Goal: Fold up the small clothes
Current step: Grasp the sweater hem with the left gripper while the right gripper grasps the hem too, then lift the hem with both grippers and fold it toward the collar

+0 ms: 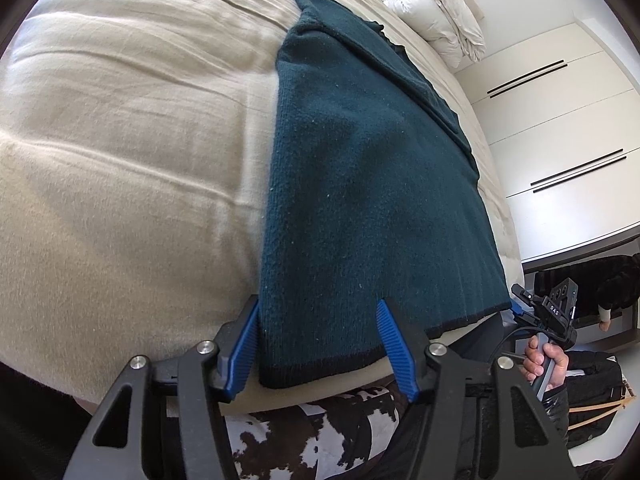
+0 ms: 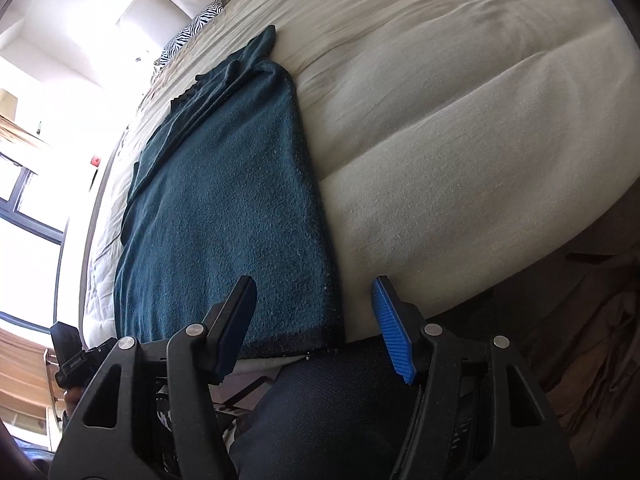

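Dark teal knit garment (image 1: pixel 360 184) lies flat on the bed (image 1: pixel 120 140), folded lengthwise into a long strip w/ a dark hem band at the near end, right at the bed's near edge. Far end narrows to a rumpled sleeve or corner pointing toward the headboard side. Beige bedcover under it, creased in long soft ridges.

Left gripper (image 1: pixel 318 330) hovers at the near hem, jaws apart, nothing between them but the garment's near left corner in the gap; blue pads (image 1: pixel 244 344) face inward. Can't tell if the tips touch the fabric. In the right wrist view the same garment (image 2: pixel 224 216) runs away from the camera, its right edge along a crease in the bed (image 2: pixel 460 120).

Right gripper (image 2: pixel 316 312) also w/ jaws apart, straddling the garment's near right corner; left finger over the teal fabric, right finger over bare bedcover. Not clamped on anything.

From the left wrist view, the person's hand (image 1: pixel 546 364) holds the right gripper's handle off to the right, beside the hem. White rolled duvet (image 1: pixel 436 12) sits at the far end of the bed; white wardrobe doors (image 1: pixel 560 120) w/ black bar handles behind. Zebra-print pillow (image 2: pixel 192 30) near the headboard in the right wrist view, bright window (image 2: pixel 28 208) at left.
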